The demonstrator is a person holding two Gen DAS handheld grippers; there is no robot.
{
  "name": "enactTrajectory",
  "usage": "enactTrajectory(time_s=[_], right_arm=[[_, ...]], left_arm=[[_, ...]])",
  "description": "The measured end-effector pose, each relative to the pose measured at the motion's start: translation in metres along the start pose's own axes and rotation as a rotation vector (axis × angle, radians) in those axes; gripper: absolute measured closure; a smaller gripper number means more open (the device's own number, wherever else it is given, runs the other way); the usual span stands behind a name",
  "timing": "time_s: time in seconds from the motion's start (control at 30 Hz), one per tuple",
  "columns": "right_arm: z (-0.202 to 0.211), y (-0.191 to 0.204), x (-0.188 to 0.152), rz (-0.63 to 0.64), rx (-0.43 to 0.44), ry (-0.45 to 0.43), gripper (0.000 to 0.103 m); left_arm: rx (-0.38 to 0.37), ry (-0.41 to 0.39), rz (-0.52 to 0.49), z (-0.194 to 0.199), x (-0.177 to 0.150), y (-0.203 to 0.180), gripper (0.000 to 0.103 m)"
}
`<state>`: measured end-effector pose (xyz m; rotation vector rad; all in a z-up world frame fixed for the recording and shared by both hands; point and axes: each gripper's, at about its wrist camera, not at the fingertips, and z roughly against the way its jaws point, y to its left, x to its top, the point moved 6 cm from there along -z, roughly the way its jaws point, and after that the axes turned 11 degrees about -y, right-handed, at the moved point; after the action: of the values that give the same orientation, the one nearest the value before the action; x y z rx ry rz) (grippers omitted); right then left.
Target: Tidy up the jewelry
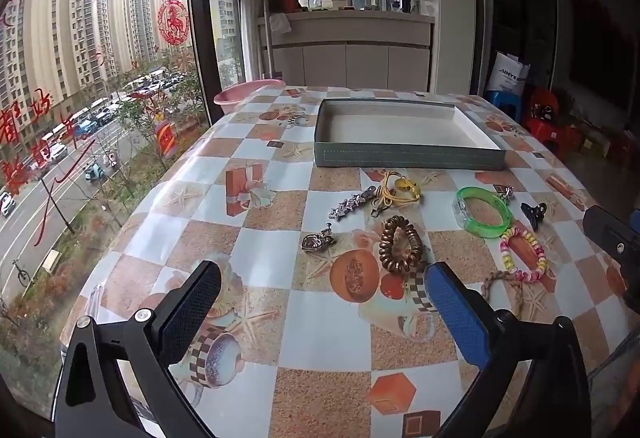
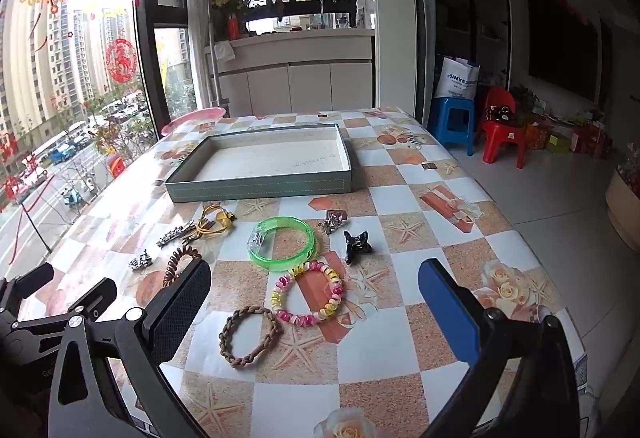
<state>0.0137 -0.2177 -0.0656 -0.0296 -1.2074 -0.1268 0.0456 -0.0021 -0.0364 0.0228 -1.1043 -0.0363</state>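
- Checkered tablecloth, window side; grey tray at far end, nothing in it.
- Jewelry loose on cloth in front of tray: green bangle, pink-yellow beaded bracelet, braided band, brown coil tie.
- Left gripper, right gripper: both spread wide, holding nothing, hovering.
- Likely start step, nothing sorted yet; next: lower onto one piece, pinch, carry to tray.

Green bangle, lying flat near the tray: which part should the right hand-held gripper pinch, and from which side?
Pinch the near arc of the green bangle across its wall, one finger inside the ring and one outside, coming down from above on the camera side. It lies flat, so no edge is raised. That arc is probably best: the thicker clear block sits at its left, and the pink and yellow hair tie nearly touches the rim.
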Motion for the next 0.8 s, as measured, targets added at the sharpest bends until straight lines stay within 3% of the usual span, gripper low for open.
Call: enactTrajectory(time_s=[0.8], right_arm=[[0.0014, 0.0006, 0.0002, 0.003, 0.001, -0.004, 0.0]], left_arm=[[0.009, 0.001, 0.008, 0.0001, -0.001, 0.0031, 0.0]])
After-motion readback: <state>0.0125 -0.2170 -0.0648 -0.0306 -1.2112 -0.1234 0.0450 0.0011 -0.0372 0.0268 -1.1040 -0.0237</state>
